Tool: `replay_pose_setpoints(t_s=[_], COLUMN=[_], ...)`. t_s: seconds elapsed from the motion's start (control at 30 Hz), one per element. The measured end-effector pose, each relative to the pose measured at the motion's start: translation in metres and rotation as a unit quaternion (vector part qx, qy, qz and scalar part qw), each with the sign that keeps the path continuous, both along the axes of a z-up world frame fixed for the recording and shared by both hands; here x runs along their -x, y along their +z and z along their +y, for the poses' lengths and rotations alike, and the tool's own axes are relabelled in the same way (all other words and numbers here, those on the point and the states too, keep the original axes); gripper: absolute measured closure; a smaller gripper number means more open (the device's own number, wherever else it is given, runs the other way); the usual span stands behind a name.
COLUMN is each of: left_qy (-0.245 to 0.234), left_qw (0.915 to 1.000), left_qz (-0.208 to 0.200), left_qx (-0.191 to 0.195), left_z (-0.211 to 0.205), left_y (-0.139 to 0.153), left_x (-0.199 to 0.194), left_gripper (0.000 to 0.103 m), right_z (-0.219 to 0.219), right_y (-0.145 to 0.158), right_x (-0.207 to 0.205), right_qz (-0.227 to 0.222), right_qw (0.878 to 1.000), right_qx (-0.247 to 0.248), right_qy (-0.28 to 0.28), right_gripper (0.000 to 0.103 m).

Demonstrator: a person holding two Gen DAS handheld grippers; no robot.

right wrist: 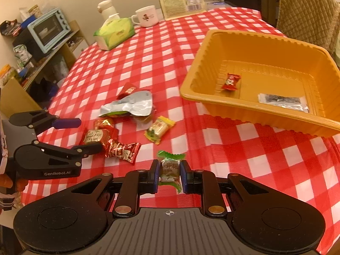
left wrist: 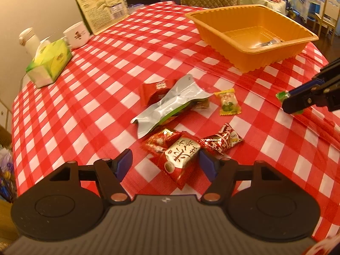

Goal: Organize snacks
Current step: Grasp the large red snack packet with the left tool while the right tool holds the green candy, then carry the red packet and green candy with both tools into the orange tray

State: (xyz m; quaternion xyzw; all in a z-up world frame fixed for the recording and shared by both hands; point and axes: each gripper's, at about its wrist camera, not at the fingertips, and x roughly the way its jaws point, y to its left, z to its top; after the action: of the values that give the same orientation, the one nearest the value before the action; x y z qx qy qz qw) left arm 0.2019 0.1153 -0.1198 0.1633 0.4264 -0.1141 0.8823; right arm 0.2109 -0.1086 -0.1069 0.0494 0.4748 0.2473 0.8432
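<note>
Snacks are scattered in a loose pile in the middle of the red-and-white checked tablecloth [left wrist: 95, 97], with the orange tray [right wrist: 192, 93] sat well apart from them toward the far side. Inside the tray a small red candy [right wrist: 230, 82] and a flat silver packet [right wrist: 283, 102] can be seen lying on the bottom, apart from each other. The right gripper [right wrist: 170, 173] is clamped down on a green-wrapped candy [right wrist: 170, 165], its blue pads pressed against both sides of the wrapper, so that one's clearly held; from the left wrist view the same candy [left wrist: 282, 96] is seen poking out of the tips. The left gripper [left wrist: 165, 162] is spread wide with nothing pinched, and a red packet with white lettering [left wrist: 181, 161] is framed right between its fingers, though whether the pads are touching it can't be told. Just beside that packet a shiny red candy [left wrist: 158, 141] and a red-and-silver twist wrapper [left wrist: 221, 141] are found, all bunched together. A bit further out, a big crumpled silver bag [left wrist: 170, 104] is draped partly over a red wrapper [left wrist: 154, 90], and a yellow-green candy [left wrist: 228, 102] is lying on its own next to it. At the far left edge a green tissue pack [left wrist: 50, 62], a white mug [left wrist: 76, 34] and a white bottle [left wrist: 28, 39] are lined up, with a sunflower-print bag [left wrist: 101, 3] propped upright behind them.
</note>
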Motion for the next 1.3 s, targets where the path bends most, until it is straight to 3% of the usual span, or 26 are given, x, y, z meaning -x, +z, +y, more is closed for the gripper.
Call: replay_pose_setpoints(t_s=[0.17, 0.27, 0.33, 0.5, 0.93, 1.3], left_qy=[-0.024, -0.032, -0.031, -0.021, 0.04, 0.087], left_qw=[0.9997, 0.9994, 0.9993, 0.999, 0.9964, 0.9901], left_qz=[0.001, 0.011, 0.019, 0.034, 0.053, 0.02], left_qx=[-0.004, 0.006, 0.009, 0.018, 0.052, 0.108], left_z=[-0.01, -0.015, -0.017, -0.02, -0.01, -0.018], left_y=[0.0, -0.001, -0.003, -0.005, 0.004, 0.052], left_x=[0.0, -0.001, -0.001, 0.0, 0.016, 0.03], left_gripper=[0.037, 0.047, 0.059, 0.075, 0.08, 0.08], right_z=[-0.005, -0.007, -0.009, -0.015, -0.032, -0.062], right_y=[-0.001, -0.001, -0.001, -0.001, 0.004, 0.019], right_x=[-0.003, -0.003, -0.002, 0.0, 0.008, 0.007], right_qz=[0.004, 0.005, 0.006, 0.006, 0.002, -0.01], right_qw=[1.0, 1.0, 1.0, 1.0, 1.0, 0.999], right_qx=[-0.001, -0.001, -0.002, -0.003, -0.013, -0.032], right_qy=[-0.005, -0.006, -0.006, -0.009, -0.006, 0.003], right_gripper=[0.082, 0.082, 0.082, 0.082, 0.082, 0.082])
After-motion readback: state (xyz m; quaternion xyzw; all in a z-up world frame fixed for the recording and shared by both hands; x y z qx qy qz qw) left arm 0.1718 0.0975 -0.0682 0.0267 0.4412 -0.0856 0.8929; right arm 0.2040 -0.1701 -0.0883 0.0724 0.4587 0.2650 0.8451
